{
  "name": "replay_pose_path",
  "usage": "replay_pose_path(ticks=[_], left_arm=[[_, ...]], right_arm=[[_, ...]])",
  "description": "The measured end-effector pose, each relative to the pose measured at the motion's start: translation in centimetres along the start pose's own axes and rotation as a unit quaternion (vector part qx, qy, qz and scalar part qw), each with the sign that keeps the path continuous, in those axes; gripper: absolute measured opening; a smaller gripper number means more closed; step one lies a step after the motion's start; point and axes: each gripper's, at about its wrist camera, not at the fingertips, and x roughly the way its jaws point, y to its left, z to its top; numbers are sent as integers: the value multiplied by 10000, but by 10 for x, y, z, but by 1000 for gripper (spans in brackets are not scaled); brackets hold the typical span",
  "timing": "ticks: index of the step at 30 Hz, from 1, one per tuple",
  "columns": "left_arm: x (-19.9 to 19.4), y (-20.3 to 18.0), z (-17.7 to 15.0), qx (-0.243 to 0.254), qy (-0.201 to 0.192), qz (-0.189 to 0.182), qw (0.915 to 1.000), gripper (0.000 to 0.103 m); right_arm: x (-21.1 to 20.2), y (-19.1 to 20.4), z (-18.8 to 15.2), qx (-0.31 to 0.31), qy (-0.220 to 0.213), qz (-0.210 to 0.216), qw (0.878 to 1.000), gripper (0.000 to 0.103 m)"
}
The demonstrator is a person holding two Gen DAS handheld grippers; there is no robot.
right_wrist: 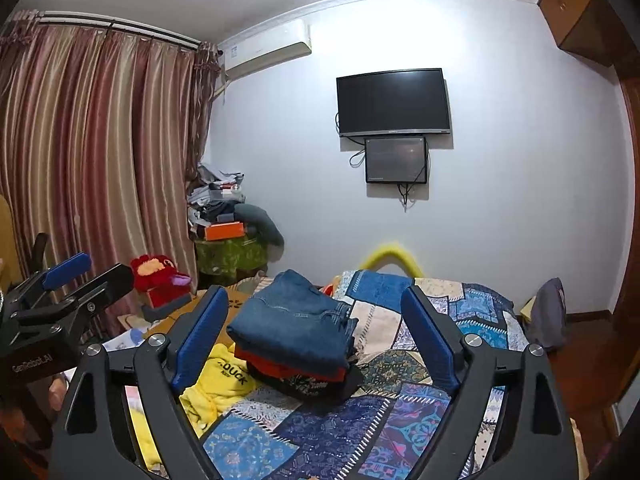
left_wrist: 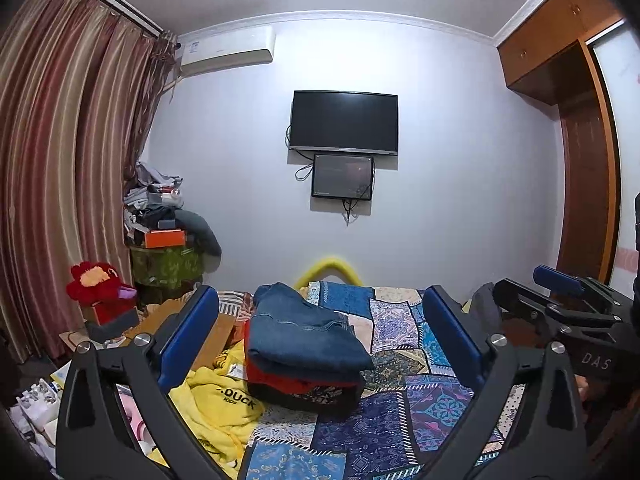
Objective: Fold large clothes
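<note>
Nearest, the left gripper (left_wrist: 320,336) and right gripper (right_wrist: 316,332) hang above the bed (left_wrist: 400,416), both spread wide with nothing between their blue pads. Past them, the jeans (left_wrist: 300,332) lie folded atop a red and dark stack (left_wrist: 304,388), touching a yellow garment (left_wrist: 216,404) on its left. Far off, a TV (left_wrist: 344,122) is on the wall.
</note>
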Motion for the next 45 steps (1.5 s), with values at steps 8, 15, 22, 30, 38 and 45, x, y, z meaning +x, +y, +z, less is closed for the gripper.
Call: replay_pose_path(ticks=[8, 15, 22, 30, 38, 45], left_arm=[[3, -2, -5, 22, 53, 29, 10000, 102], [10, -4, -10, 2, 182, -8, 9998, 102], [14, -4, -14, 2, 263, 20, 9997, 102], [16, -7, -16, 37, 317, 31, 9995, 102], [18, -6, -17, 15, 335, 20, 9994, 102], [19, -4, -18, -21, 363, 9, 9993, 102]], right_arm=[[-2, -2, -4, 53, 82, 9, 10000, 86], [-4, -2, -5, 68, 168, -21, 9998, 86], [-6, -5, -6, 136, 228, -2, 9996, 86], [-7, -6, -7, 166, 248, 13, 9996, 86], [-5, -7, -7, 169, 291, 22, 9994, 86], [-4, -7, -9, 190, 301, 31, 9994, 86]])
